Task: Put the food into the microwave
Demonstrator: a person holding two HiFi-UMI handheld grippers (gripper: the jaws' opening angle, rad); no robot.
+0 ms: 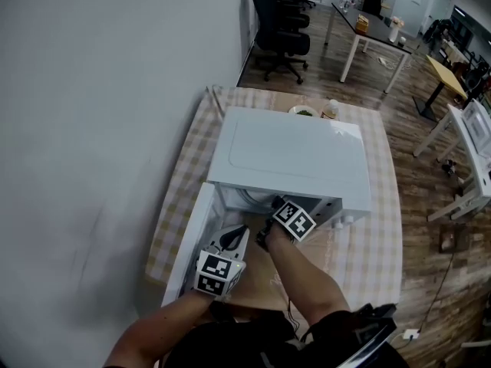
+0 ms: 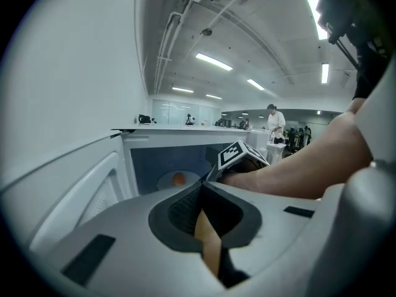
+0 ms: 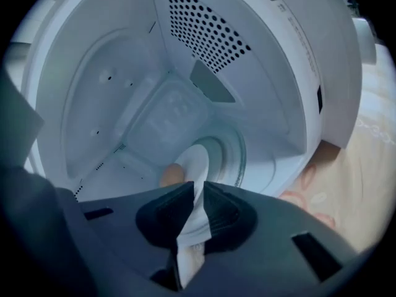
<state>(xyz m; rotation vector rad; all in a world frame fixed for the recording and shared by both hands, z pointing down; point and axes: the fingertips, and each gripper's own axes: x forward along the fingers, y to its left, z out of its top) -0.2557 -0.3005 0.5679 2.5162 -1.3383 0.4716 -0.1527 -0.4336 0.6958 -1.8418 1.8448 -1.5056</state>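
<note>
Right gripper (image 3: 198, 184) pinches plate (image 3: 193, 162) rim inside microwave (image 3: 124, 73), food (image 3: 171, 174) just beyond its jaws; left gripper (image 2: 202, 187) pressed together, empty

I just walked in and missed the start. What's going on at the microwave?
A person is putting a plate with a small orange piece of food into the open microwave. The right gripper reaches inside, its fingers closed on the plate's rim. The left gripper hangs by the open door, fingers together, holding nothing.
</note>
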